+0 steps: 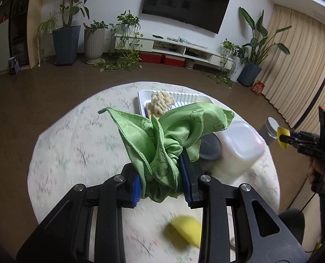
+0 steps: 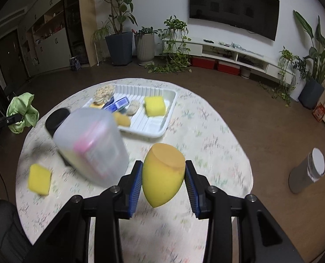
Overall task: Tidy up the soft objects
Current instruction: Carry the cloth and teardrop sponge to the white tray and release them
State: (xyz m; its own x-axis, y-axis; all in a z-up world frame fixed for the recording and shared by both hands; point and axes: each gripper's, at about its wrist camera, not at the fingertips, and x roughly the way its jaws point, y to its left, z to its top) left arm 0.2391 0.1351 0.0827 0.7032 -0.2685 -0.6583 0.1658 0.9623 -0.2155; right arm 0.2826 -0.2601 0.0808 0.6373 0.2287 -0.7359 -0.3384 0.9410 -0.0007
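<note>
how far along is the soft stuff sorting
Done: a yellow sponge and other soft pieces lie in the white tray. In hand: left gripper clamps the green cloth, right gripper the egg-shaped sponge. Left: another yellow sponge on the table.

wall TV [image 1: 185, 4] | white console [image 1: 175, 48] | beige curtains [image 1: 298, 50]
</note>
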